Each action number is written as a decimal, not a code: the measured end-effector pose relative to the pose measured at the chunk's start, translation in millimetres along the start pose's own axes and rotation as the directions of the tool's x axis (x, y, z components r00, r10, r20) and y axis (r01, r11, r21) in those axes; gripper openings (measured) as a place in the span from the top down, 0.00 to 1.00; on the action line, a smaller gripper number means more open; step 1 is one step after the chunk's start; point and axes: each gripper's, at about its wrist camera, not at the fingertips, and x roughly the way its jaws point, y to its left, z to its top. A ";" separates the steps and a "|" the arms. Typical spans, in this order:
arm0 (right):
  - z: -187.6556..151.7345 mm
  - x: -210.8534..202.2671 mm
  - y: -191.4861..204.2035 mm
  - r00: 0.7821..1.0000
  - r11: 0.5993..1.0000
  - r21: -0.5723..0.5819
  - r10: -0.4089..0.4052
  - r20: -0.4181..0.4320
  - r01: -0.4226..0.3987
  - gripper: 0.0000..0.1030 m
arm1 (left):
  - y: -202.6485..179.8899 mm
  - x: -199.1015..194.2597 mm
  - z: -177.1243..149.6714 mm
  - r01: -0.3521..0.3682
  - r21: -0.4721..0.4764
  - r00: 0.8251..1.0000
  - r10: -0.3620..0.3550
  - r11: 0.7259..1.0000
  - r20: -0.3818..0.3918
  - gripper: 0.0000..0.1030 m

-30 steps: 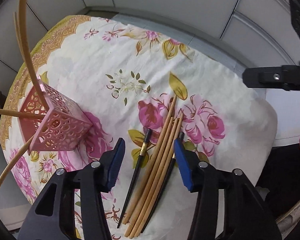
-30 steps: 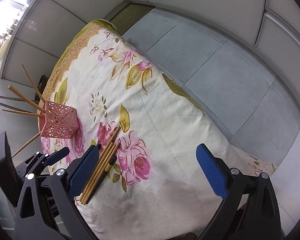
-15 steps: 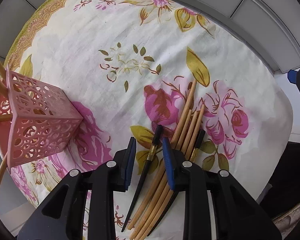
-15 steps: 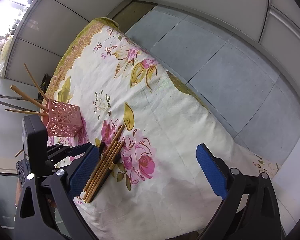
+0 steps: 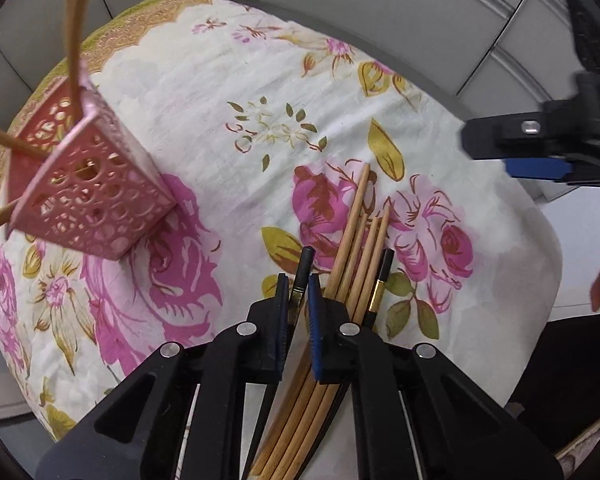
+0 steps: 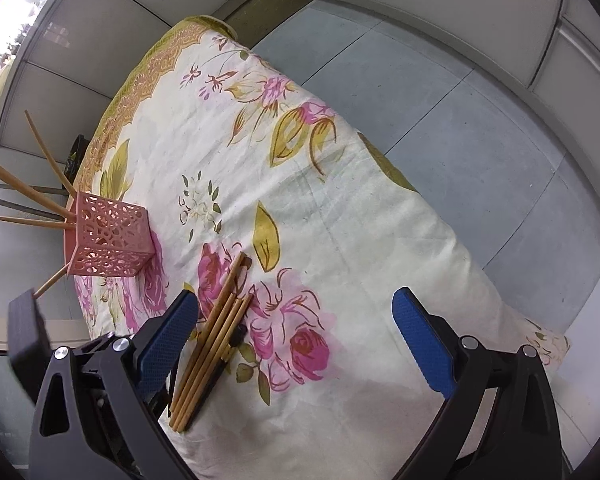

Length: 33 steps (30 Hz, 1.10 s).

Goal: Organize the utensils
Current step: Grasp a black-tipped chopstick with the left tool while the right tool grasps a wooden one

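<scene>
At the left, a pink perforated square holder [image 5: 88, 196] stands on the flower-printed tablecloth [image 5: 228, 64], already holding several bamboo chopsticks [image 6: 28, 196] that splay out of its mouth. In the middle, the left gripper [image 5: 298, 304] has its blue pads pinched on a black chopstick with a gold band [image 5: 302, 276], which lies just left of a bundle of pale bamboo chopsticks [image 5: 360, 240]. The grip looks narrow and near one end, though the pad contact is partly hidden, so the stick could pivot or slip on lifting, or drag its bamboo neighbours along. A second black chopstick [image 5: 382, 276] lies right of the bundle. At the right, the right gripper [image 6: 296, 332] hovers with its jaws wide apart, holding nothing.
</scene>
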 end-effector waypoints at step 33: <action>-7.0 42.0 67.5 0.996 0.999 -0.035 -0.028 0.090 0.031 0.92 | -7.5 -191.5 -87.3 0.018 -0.080 0.885 0.022 0.997 0.466 0.94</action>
